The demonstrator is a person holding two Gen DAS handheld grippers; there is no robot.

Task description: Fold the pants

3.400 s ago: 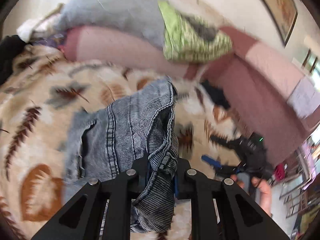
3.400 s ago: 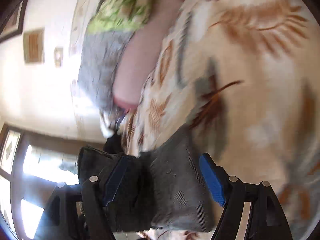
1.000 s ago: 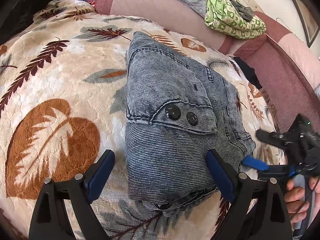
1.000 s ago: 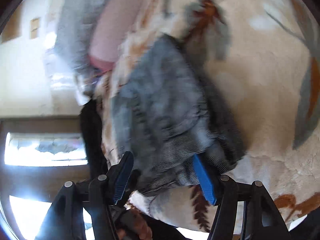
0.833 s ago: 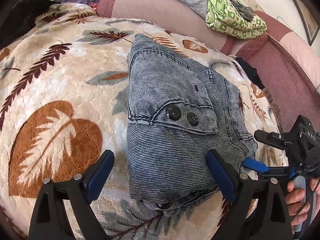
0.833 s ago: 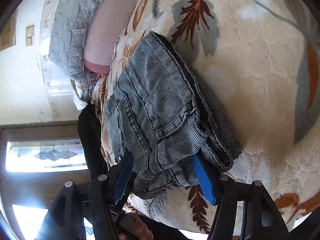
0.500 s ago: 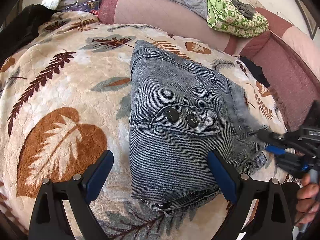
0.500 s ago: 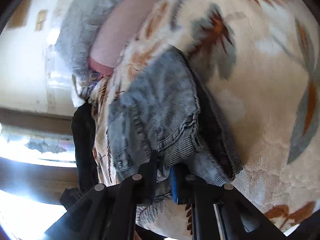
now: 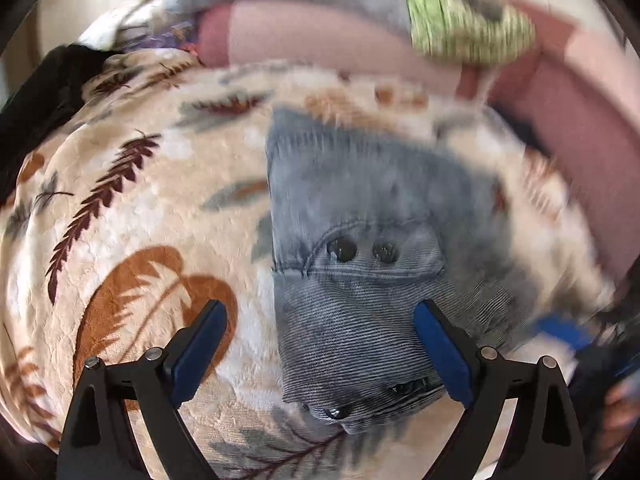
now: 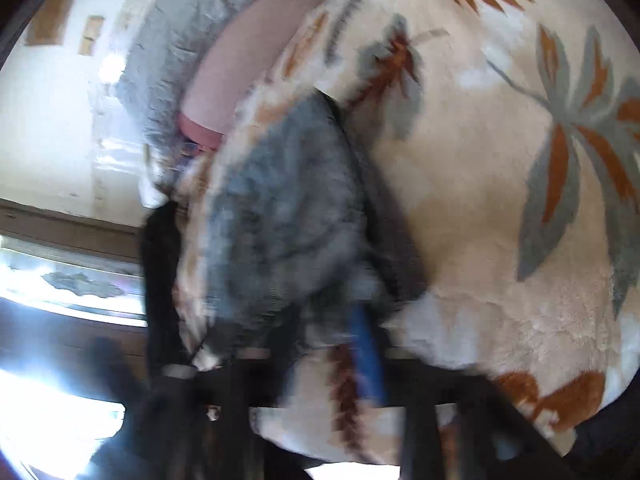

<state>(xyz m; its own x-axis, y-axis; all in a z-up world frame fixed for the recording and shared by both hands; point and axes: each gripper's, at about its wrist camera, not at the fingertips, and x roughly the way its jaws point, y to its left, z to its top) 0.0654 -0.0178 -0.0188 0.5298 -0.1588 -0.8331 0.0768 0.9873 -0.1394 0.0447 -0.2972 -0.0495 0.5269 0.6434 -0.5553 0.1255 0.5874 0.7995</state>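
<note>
Left hand-held gripper [image 9: 318,344] hovers over the bed with its blue pads spread wide apart, clamped on nothing; the right pad [image 9: 442,356] sits just over the near corner of the folded pants [image 9: 360,264]. These grey denim pants lie as a compact bundle on the leaf-patterned blanket [image 9: 132,208], two dark buttons [image 9: 342,249] facing up. Right hand-held gripper [image 10: 320,344] is at the bundle's near edge, heavily blurred; its jaws are opening, and the cloth seems no longer pinched between them. Behind the blanket runs a pink cushion [image 9: 320,40] with a green patterned cloth [image 9: 468,28] on top.
</note>
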